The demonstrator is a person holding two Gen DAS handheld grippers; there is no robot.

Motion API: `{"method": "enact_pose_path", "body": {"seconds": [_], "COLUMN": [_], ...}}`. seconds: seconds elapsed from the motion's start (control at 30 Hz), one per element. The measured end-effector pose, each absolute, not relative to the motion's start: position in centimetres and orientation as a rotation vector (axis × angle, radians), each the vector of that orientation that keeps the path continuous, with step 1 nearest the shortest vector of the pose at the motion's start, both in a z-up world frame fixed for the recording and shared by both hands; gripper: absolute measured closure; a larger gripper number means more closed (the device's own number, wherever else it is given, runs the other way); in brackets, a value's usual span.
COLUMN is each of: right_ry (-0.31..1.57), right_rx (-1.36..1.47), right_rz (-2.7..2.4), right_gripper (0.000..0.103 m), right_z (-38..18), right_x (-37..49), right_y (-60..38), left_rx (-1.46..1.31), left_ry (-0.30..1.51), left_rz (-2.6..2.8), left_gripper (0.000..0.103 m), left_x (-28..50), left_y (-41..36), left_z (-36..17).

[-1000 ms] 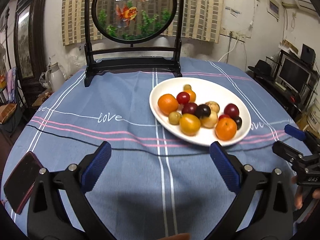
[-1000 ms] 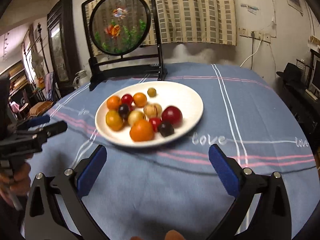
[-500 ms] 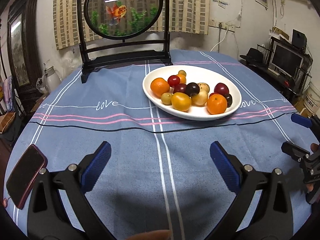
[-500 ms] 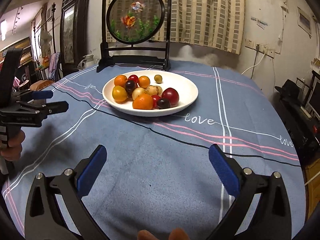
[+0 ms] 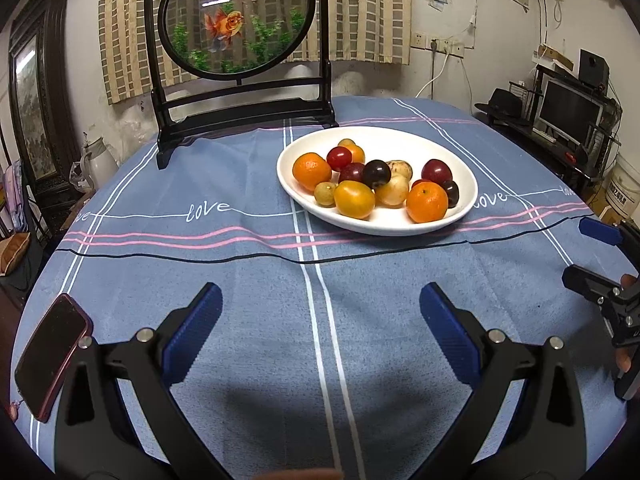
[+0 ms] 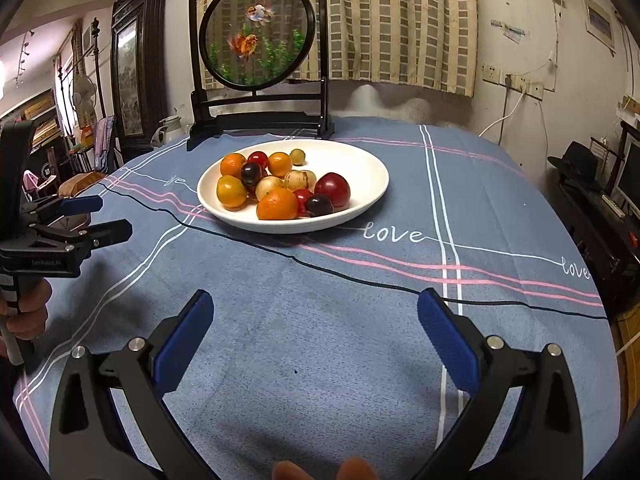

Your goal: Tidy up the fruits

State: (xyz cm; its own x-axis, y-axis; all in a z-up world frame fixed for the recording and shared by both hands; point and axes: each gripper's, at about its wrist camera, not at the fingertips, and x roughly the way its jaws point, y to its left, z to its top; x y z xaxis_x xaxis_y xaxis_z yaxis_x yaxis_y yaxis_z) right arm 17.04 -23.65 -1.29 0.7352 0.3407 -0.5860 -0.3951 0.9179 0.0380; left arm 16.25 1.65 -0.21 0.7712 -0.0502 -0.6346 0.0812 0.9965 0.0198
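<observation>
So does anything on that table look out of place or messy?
Only the phone: it lies at the table's near-left edge and seems to overhang it slightly. The fruits are all on the white plate, nothing spilled, and both grippers hover open and empty.

A lived-in room with stained white walls (image 5: pixel 448 52). A beige checked curtain (image 6: pixel 408 20) hangs behind a round goldfish screen (image 5: pixel 236 20) in a black stand. Dark carved cabinet (image 6: pixel 136 64) at left, white kettle (image 5: pixel 96 160) below it. At right, a computer monitor (image 5: pixel 568 114) on a cluttered desk, and wall sockets (image 6: pixel 512 80).
</observation>
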Motion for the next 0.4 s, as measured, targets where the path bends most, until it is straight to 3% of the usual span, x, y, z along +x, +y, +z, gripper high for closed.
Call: {"method": "enact_pose_path", "body": {"seconds": [0.4], "right_ry": [0.626], "right_rx": [-0.08], "right_rz": [0.403], "right_gripper": [0.001], "right_z": [-1.33], "right_x": [16.97], "right_y": [-23.86], "left_rx": [0.057], "left_ry": [0.678], "left_rz": [-0.068], "left_gripper": [0.002], "left_x": [16.07], "left_y": [1.46], "left_z": [-0.1]}}
